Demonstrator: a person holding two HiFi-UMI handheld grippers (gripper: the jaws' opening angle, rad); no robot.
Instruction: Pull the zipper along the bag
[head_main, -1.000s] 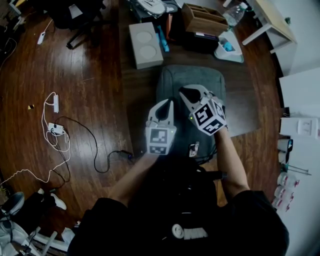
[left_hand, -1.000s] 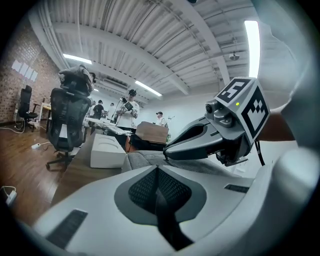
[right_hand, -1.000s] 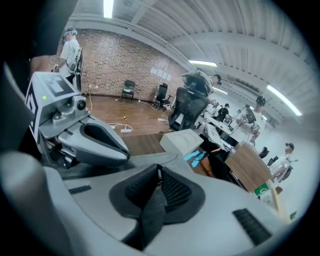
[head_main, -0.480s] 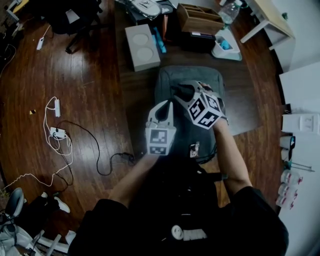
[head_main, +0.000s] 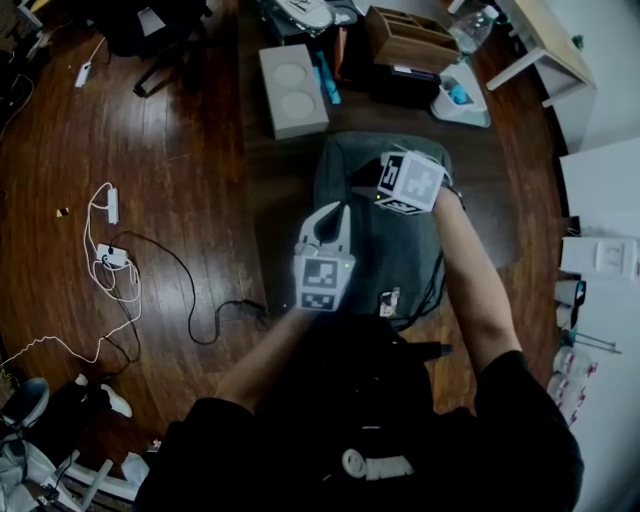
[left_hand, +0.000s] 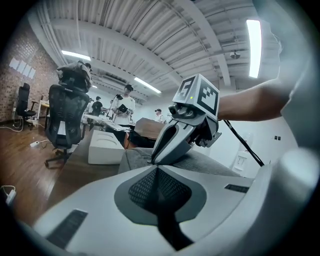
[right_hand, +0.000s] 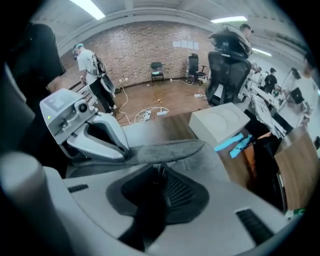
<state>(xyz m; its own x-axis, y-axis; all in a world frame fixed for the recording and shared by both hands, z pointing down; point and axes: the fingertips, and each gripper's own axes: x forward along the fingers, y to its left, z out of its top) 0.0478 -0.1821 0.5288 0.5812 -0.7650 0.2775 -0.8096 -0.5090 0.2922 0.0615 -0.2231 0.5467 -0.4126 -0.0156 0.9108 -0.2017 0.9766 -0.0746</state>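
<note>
A grey felt bag (head_main: 400, 250) lies on the dark wooden table in front of me. My left gripper (head_main: 337, 208) is at the bag's left edge with its jaws together. In the right gripper view the left gripper (right_hand: 122, 152) pinches the raised fabric lip of the bag (right_hand: 170, 150). My right gripper (head_main: 362, 190) reaches in from the right, marker cube up and jaws pointing left across the bag's top. Its jaws are closing, a little apart, with the bag's edge just ahead of the tips (right_hand: 160, 169). The zipper pull itself is not discernible. The left gripper view shows the right gripper (left_hand: 154, 161) tip-down on the bag (left_hand: 220, 167).
Beyond the bag stand a white box (head_main: 292, 90), a wooden box (head_main: 405, 35) and a white and blue object (head_main: 460, 100). Cables (head_main: 200, 310) and a power strip (head_main: 110, 205) lie on the floor at left. An office chair (left_hand: 67, 120) and people stand further off.
My right gripper has moved farther up the bag and turned so its jaws point left. The left gripper has stayed at the bag's left edge.
</note>
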